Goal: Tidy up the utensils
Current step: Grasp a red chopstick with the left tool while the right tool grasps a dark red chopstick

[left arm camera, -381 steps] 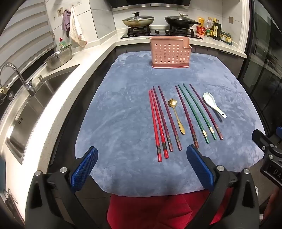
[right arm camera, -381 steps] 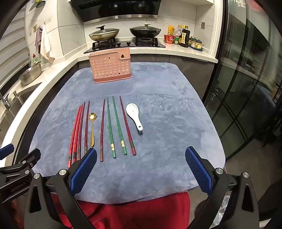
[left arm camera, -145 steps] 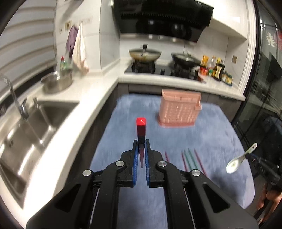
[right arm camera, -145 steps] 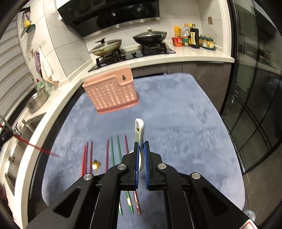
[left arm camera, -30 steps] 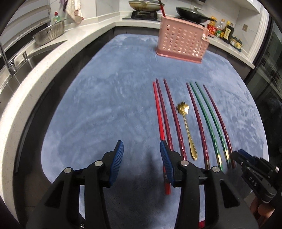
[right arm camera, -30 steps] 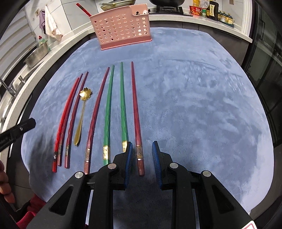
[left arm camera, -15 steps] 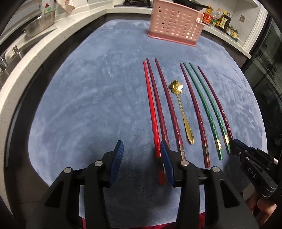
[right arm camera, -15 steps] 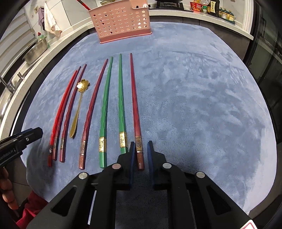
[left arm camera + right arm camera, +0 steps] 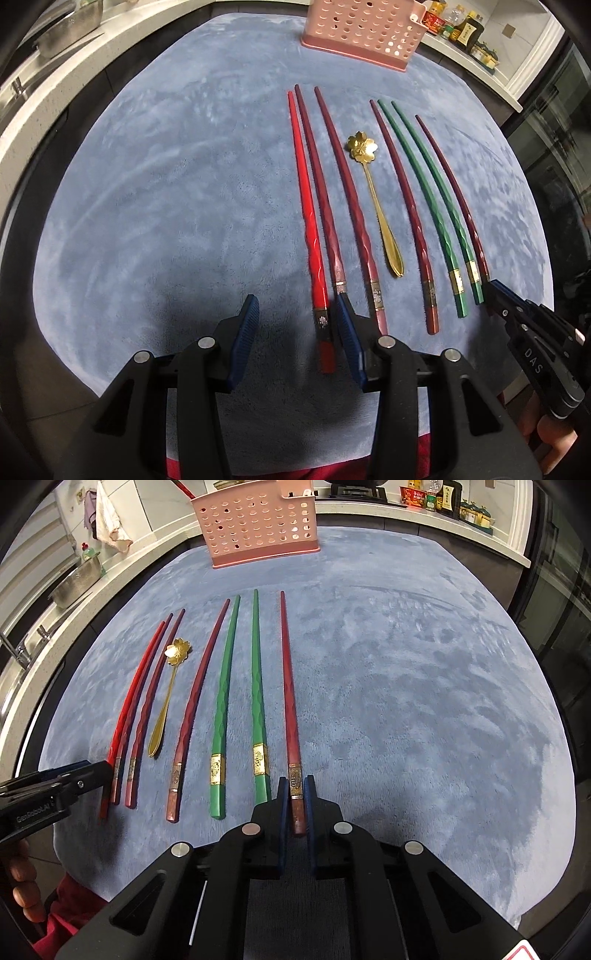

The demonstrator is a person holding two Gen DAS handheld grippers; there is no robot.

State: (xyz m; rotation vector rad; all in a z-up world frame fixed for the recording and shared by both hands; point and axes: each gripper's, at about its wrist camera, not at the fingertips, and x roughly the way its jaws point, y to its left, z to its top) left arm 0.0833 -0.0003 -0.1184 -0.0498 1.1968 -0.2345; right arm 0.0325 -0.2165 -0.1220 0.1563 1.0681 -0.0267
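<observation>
Several chopsticks lie in a row on the blue-grey mat (image 9: 166,203) with a gold flower spoon (image 9: 373,192) among them. My left gripper (image 9: 295,314) is open and low over the mat, and the butt end of the bright red chopstick (image 9: 314,236) lies between its fingers, close to the right pad. My right gripper (image 9: 295,794) is shut on the butt end of the rightmost dark red chopstick (image 9: 288,686), which still lies flat. Two green chopsticks (image 9: 256,686) lie just left of it. The pink holed basket (image 9: 258,528) stands at the mat's far edge.
A red chopstick (image 9: 181,487) sticks out of the basket. A steel bowl (image 9: 77,579) and a sink tap (image 9: 18,650) are on the white counter to the left, sauce bottles (image 9: 436,496) at the back right, dark glass doors (image 9: 554,590) on the right. The mat's right half (image 9: 424,701) is bare.
My right gripper's jaws have closed onto the end of the dark red chopstick. My left gripper has sunk toward the mat, and the bright red chopstick's end now lies between its fingers.
</observation>
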